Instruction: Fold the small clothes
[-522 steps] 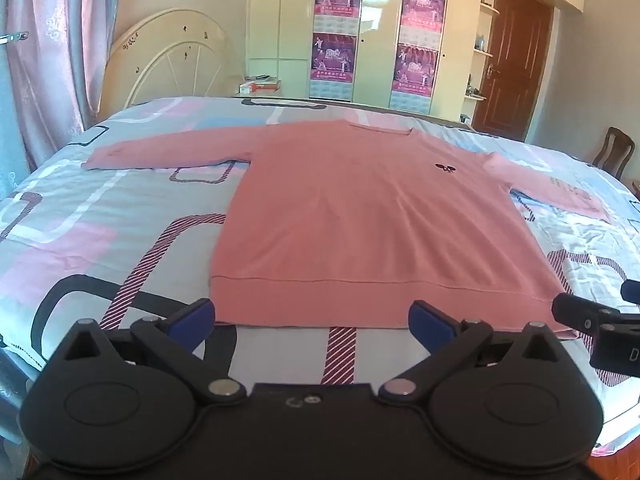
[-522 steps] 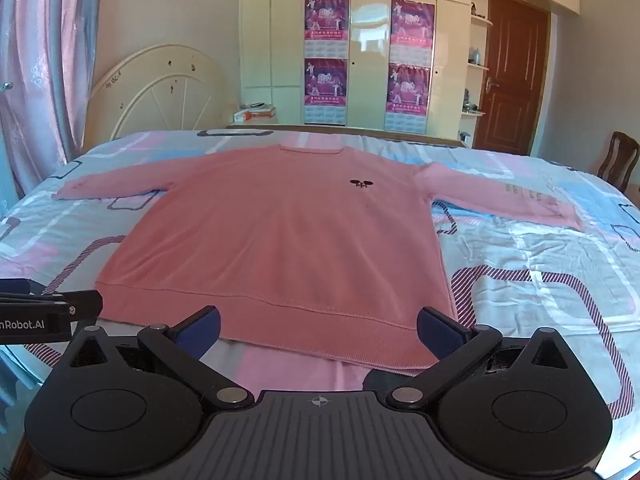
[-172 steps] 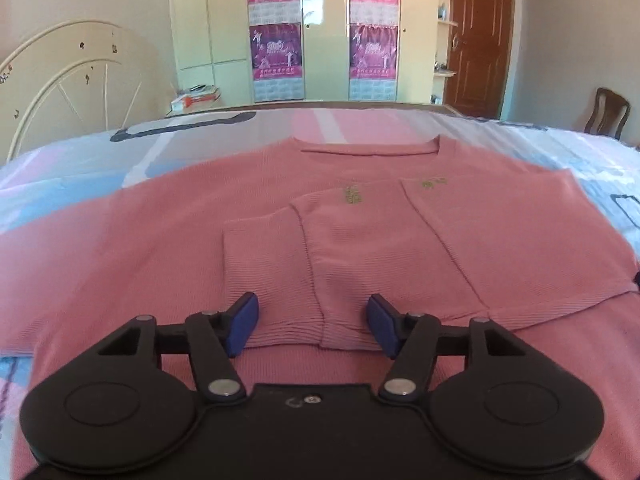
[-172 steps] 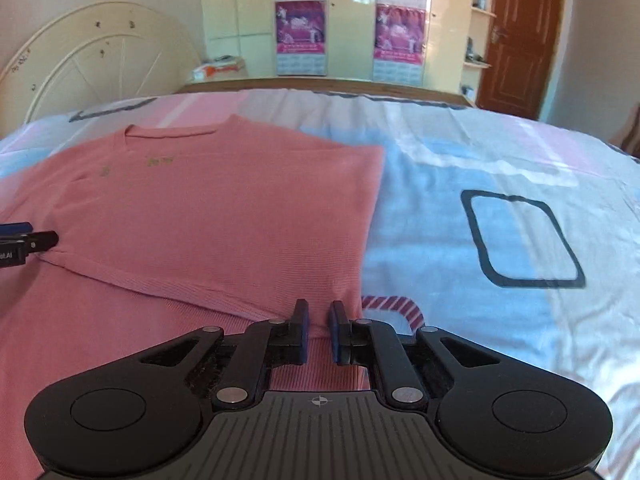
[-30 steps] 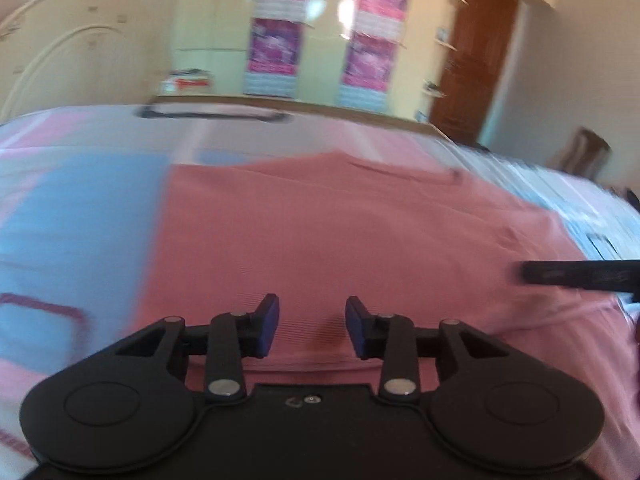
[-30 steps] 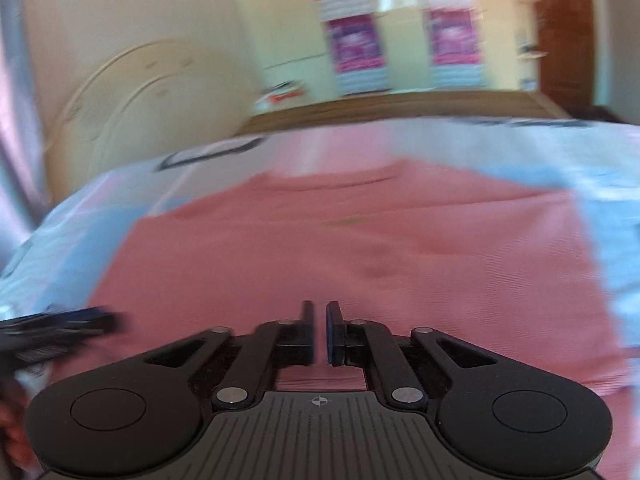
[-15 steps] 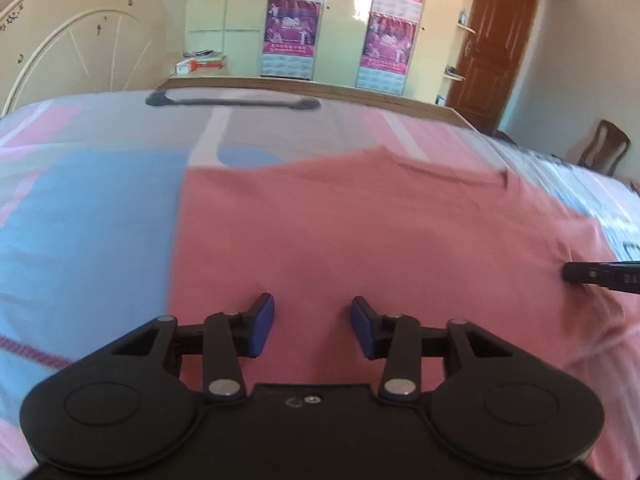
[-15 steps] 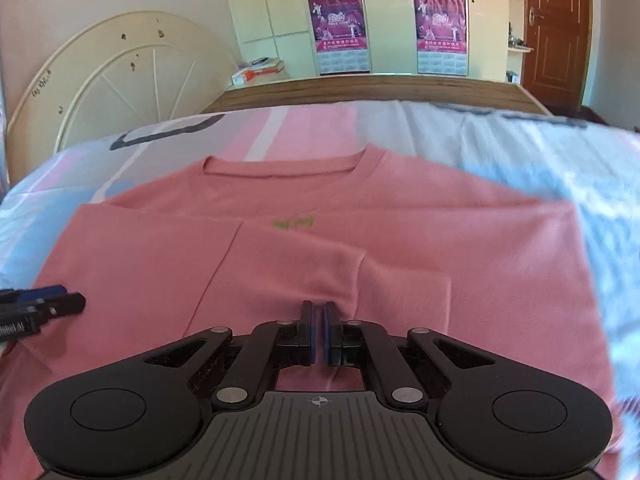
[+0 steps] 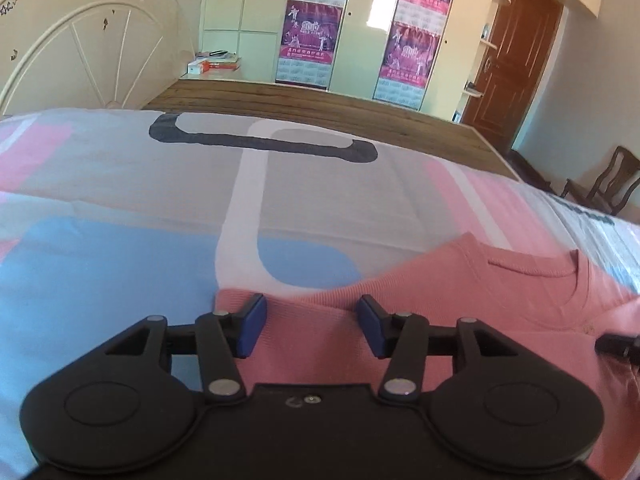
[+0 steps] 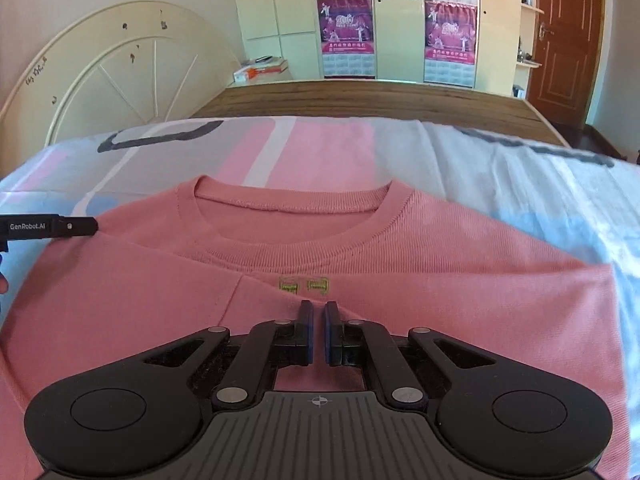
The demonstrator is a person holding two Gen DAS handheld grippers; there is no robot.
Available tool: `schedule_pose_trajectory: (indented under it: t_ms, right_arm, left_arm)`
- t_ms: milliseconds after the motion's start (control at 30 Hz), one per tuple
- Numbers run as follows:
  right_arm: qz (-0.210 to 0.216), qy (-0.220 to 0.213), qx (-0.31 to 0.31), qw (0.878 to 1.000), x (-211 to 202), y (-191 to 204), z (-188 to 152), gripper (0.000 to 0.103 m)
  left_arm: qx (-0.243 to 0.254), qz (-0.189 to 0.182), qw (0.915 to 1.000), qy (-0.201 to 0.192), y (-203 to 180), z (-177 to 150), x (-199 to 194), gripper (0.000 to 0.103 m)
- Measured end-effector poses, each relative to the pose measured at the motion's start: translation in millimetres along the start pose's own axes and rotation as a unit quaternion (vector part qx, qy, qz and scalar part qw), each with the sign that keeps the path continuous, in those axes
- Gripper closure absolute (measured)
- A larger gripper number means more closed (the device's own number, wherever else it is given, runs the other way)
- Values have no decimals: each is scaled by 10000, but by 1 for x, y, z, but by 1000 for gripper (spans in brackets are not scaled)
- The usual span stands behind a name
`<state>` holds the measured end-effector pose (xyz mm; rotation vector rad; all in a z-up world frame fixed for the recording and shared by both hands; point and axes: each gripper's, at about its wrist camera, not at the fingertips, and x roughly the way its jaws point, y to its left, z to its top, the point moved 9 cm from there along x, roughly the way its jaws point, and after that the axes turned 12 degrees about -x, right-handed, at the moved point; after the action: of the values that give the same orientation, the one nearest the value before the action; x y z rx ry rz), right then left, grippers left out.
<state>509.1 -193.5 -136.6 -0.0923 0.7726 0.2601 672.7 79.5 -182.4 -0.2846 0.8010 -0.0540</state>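
A pink sweater lies flat on the bed with both sides folded in over its back, neckline away from me. My right gripper is shut, its tips low over the middle fold just below the neckline; whether it pinches cloth I cannot tell. My left gripper is open, its fingers over the sweater's left shoulder corner. The left gripper's finger shows at the left of the right wrist view. The right gripper's tip shows at the right edge of the left wrist view.
The bed has a patterned sheet in pink, blue and grey. A wooden bed end lies beyond, then a cream headboard, cupboards with posters, a brown door and a chair.
Both grippers have moved forward up the sweater towards the neckline. The left gripper has opened wider and reached the shoulder corner. The right gripper stays shut.
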Motion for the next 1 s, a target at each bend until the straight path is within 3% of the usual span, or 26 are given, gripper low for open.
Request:
schedule_pose_trajectory:
  t_ms: [133,200,267,333,367,467,567,600,633,700,767,833,933,1000]
  right_arm:
    - [551,-411,217,9974,-4,32,22,100]
    - [930,-280,197,9951,9,60,27,100]
    - [1176,4,-64,9930,22,85,24,99]
    - [954,6,-407,9946,24,85,18,100]
    - [796,8,-339,9963,19,74,15,99]
    - [10,57,10,10000,3,21,-2,100]
    - [225,42,29,9997,-18,21,-4,99]
    - [302,-64,-135,9994,-27,32,-3,95]
    - [401,-118,-280,9987,-34,45,-3,77]
    - [637,-154,-411,9970,-42,72,-10,54]
    - [721,-48,-776,9944,-43,94,-22,54]
    - [650,148,-1109,9916,-38,100,-37,54]
    - [163,173,-671,9975,-50,62,-48,56]
    - [-274,123,-237,9993,-65,22,-56,57]
  left_arm:
    - [621,-145,9978,-183,-34,-24,-21,47]
    - [724,-12,9974,-58,-37,-40,-18,47]
    - [502,-4,9987,-122,-23,-47,-23,46]
    - [415,115,9988,-219,-2,-49,-33,50]
    - [381,-11,9990,-253,7,-52,-41,50]
    - [952,389,9942,-321,12,-65,-54,42]
    - [483,38,9981,-389,-4,-65,-78,42]
    - [458,-92,9980,-417,-16,-69,-85,39]
    - [530,-126,9978,-382,-31,-78,-90,38]
    - [697,-180,9970,-292,-53,-96,-91,38]
    - [849,10,9962,-211,-60,-113,-88,40]
    - [640,20,9978,-165,-47,-118,-88,41]
    - [518,305,9980,-205,-9,-119,-101,43]
    - [518,137,9984,-170,0,-121,-109,46]
